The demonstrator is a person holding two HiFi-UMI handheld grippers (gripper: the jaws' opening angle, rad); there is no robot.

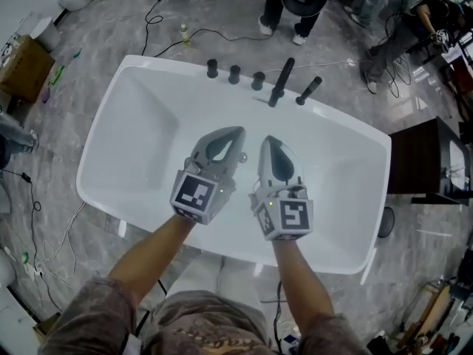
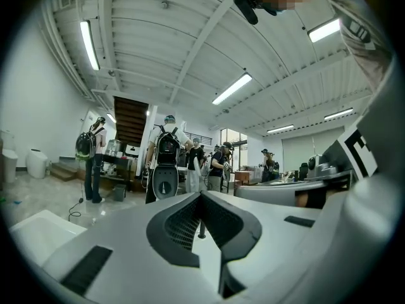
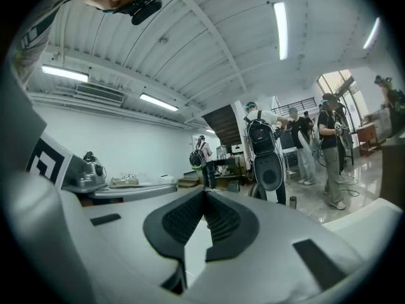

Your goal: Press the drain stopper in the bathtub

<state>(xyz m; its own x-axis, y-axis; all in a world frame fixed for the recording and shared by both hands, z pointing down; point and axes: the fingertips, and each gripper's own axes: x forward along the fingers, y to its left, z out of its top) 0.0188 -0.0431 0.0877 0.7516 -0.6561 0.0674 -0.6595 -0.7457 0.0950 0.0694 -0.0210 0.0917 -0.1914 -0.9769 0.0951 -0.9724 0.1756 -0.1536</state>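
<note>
Plainly, left gripper [image 1: 236, 134] and right gripper [image 1: 269, 141] were clenched on nothing. Stopper [image 1: 242, 156], glimpsed below between their tips, was judged rigid, slick, spring-loaded: to be pressed squarely at its centre.

— See the left gripper [image 1: 233, 134] and right gripper [image 1: 269, 141]? Grey shells, black-and-white marker cubes [image 1: 198, 195] at their six-o'clock ends.
— Tiny green lights [image 1: 273, 203] too. Mottled brown sleeves [image 1: 89, 313] at five and seven o'clock.
</note>
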